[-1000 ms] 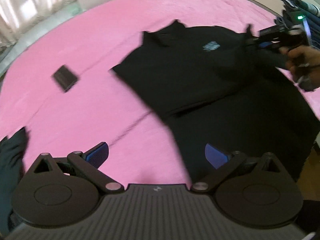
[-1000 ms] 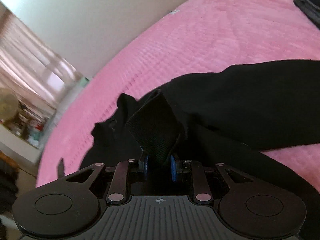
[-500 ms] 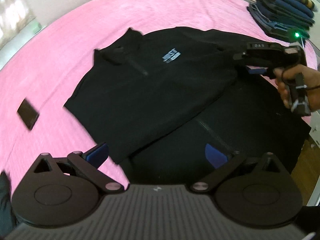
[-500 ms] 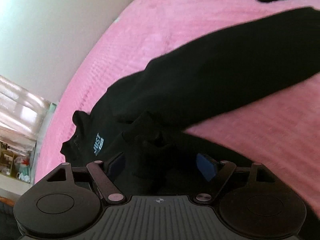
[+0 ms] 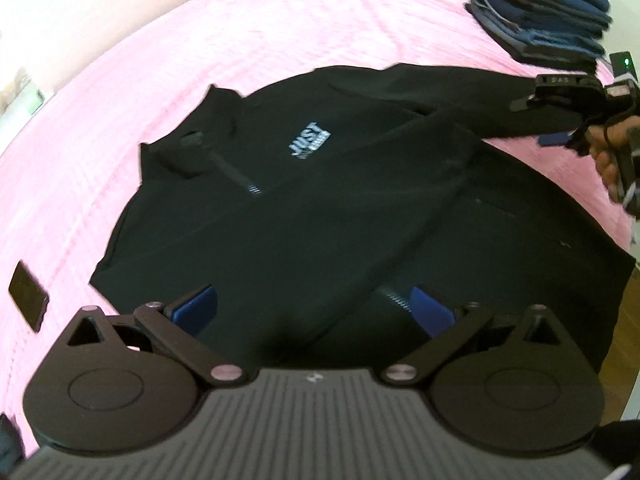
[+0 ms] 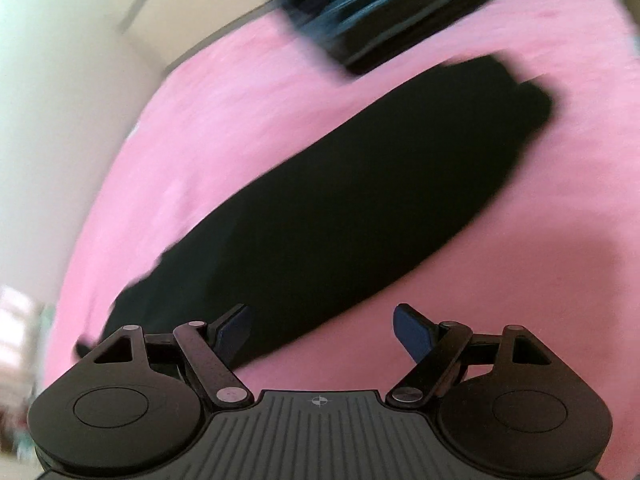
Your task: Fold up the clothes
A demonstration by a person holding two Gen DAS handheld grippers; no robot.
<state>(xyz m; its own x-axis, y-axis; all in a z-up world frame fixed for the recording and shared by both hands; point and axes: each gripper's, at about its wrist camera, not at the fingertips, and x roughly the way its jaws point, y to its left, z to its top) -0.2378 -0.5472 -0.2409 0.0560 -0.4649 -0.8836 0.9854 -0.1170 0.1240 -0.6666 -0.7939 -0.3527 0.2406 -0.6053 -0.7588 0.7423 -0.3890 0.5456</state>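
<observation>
My left claw [image 5: 314, 312] stands released, its blue pads [image 5: 194, 306] spread wide with nothing pinched between them. Directly beneath and ahead of it lies the jacket [image 5: 304, 216], black, spread on the pink cover [image 5: 280, 28]. One side panel is folded across the front; the zip [image 5: 394, 298] shows just inside my right-hand pad. Further ahead sit the collar [image 5: 192, 146] and a pale chest logo [image 5: 309, 140]. To the left of this claw, apart from the jacket, a small dark flat slab [image 5: 28, 295] lies on the cover; I cannot tell what it is.

My right claw [image 6: 320, 330] is also released, pads apart and gripping nothing. Just ahead of it the sleeve [image 6: 340, 208] runs away up and to the right, lying flat on the cover [image 6: 540, 280]; its near edge passes under my left-hand pad, though blur prevents confirming contact. The cuff [image 6: 528, 92] ends the far tip.

In the left claw's view the right claw [image 5: 560, 120] appears at the far right, held in a hand [image 5: 608, 152], hovering at the end of that sleeve [image 5: 460, 92].

Farthest off, beyond the sleeve, stands a stack [image 5: 548, 12] of folded clothes, mostly blue and dark, near the cover's far edge. The same stack [image 6: 400, 4] is smeared in the right view.
</observation>
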